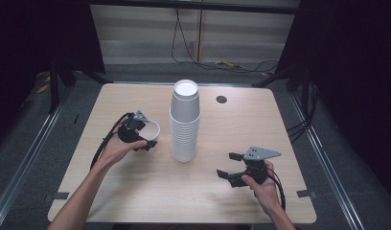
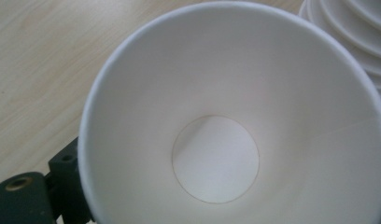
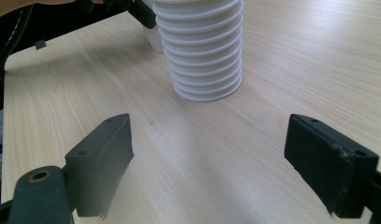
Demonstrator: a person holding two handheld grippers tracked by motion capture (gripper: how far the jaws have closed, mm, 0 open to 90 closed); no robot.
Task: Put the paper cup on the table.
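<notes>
Single paper cup [image 1: 153, 129] upright on table [image 1: 136, 191], left of cup stack [image 1: 185, 122], between left gripper [image 1: 143, 136] jaws; pinch on wall not discernible. Right gripper [image 1: 230, 165] jaws spread, empty, facing stack.

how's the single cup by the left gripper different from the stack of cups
The single cup stands mouth-up, its hollow inside open to view; the stack stands upside down, bases up. The cup is one, low and at the left gripper; the stack is many nested, tall, standing free mid-table. Both are white paper.
</notes>
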